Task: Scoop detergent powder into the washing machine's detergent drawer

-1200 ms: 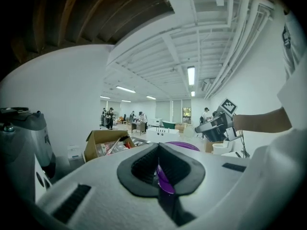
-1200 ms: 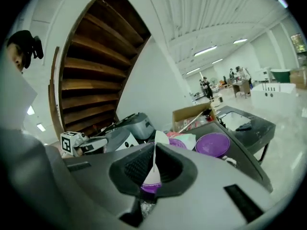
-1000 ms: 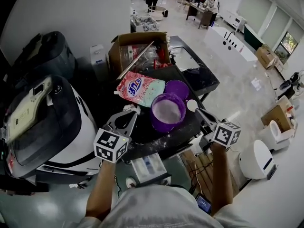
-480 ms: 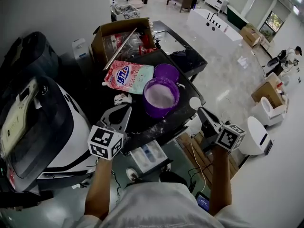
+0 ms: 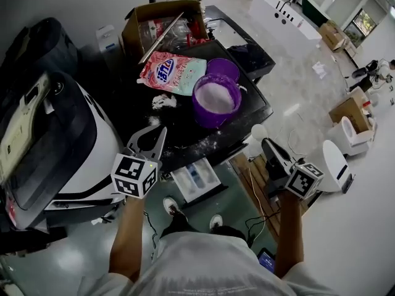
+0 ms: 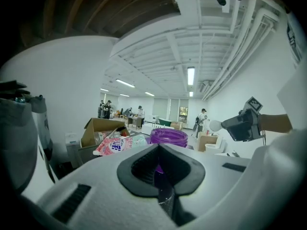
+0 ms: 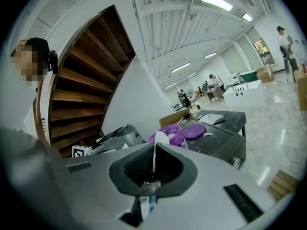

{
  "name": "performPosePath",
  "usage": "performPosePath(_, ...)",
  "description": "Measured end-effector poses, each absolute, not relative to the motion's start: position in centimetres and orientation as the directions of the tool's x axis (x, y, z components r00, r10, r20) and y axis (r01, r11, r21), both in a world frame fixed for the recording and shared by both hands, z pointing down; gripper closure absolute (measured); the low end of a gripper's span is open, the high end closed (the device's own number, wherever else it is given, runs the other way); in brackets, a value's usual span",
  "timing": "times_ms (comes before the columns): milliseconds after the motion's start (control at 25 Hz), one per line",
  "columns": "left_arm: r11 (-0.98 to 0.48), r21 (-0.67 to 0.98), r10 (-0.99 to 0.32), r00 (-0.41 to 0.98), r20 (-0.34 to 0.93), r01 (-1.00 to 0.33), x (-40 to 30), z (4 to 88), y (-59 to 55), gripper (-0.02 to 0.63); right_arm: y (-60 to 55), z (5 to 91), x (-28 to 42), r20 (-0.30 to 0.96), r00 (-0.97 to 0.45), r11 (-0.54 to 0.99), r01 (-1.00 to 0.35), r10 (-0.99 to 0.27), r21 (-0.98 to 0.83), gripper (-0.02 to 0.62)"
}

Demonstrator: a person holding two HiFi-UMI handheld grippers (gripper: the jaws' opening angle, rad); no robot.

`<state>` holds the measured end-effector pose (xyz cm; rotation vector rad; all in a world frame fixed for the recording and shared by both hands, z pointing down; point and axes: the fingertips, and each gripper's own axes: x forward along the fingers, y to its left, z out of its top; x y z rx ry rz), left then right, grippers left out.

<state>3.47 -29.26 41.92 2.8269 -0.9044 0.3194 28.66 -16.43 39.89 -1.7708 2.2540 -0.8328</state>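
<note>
A purple tub point(image 5: 216, 99) full of white detergent powder stands on the black table point(image 5: 185, 131), with its purple lid point(image 5: 223, 68) behind it. The pink detergent bag point(image 5: 173, 73) lies to the tub's left. My right gripper point(image 5: 266, 145) is shut on the thin handle of a white scoop point(image 5: 258, 132), off the table's front right edge; in the right gripper view the scoop point(image 7: 161, 139) stands upright. My left gripper point(image 5: 159, 134) is shut and empty over the table's front left. The washing machine's drawer point(image 5: 196, 179) stands open below the table edge.
The washing machine point(image 5: 55, 147) fills the left. A cardboard box point(image 5: 162, 24) of clutter sits at the table's back. Spilled powder point(image 5: 162, 102) lies by the bag. A white toilet point(image 5: 336, 165) and cartons stand on the floor at the right. People work far off.
Both grippers have drawn back from the tub toward me. The right gripper has carried the scoop off the table's front right edge. The drawer shows more fully.
</note>
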Motion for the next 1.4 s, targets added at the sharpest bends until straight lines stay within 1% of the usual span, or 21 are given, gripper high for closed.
performPosePath(320, -0.718, 0.002, -0.675, 0.697, 0.241, -0.696, 3.5, 39.8, -20.7, 0.597, -11.7, 37.8, 29.1, 0.129, -0.439, 0.323, -0.803, -0.889, -0.501, 0.582)
performPosePath(560, -0.654, 0.002, -0.730, 0.631, 0.263, -0.757, 5.2, 41.2, -11.7, 0.597, -5.9, 37.9, 28.9, 0.135, -0.533, 0.425, -0.781, -0.835, -0.457, 0.583)
performPosePath(760, -0.616, -0.015, -0.762, 0.592, 0.263, -0.787, 4.5, 40.5, -6.5, 0.597, -1.9, 38.2, 28.9, 0.126, -0.566, 0.458, -0.761, -0.814, -0.460, 0.583)
performPosePath(960, -0.598, -0.016, -0.776, 0.573, 0.263, -0.802, 3.3, 40.1, -4.3, 0.597, -0.6, 38.9, 27.9, 0.137, -0.584, 0.464, -0.747, -0.800, -0.476, 0.582)
performPosePath(1200, -0.620, -0.039, -0.759, 0.587, 0.282, -0.784, 1.5, 40.1, -5.2, 0.597, -1.4, 39.8, 25.5, 0.165, -0.574, 0.441, -0.756, -0.802, -0.485, 0.582)
performPosePath(1400, -0.633, -0.034, -0.749, 0.600, 0.283, -0.774, -0.8, 40.2, -6.9, 0.597, -3.3, 41.5, 23.0, 0.215, -0.556, 0.416, -0.780, -0.803, -0.467, 0.582)
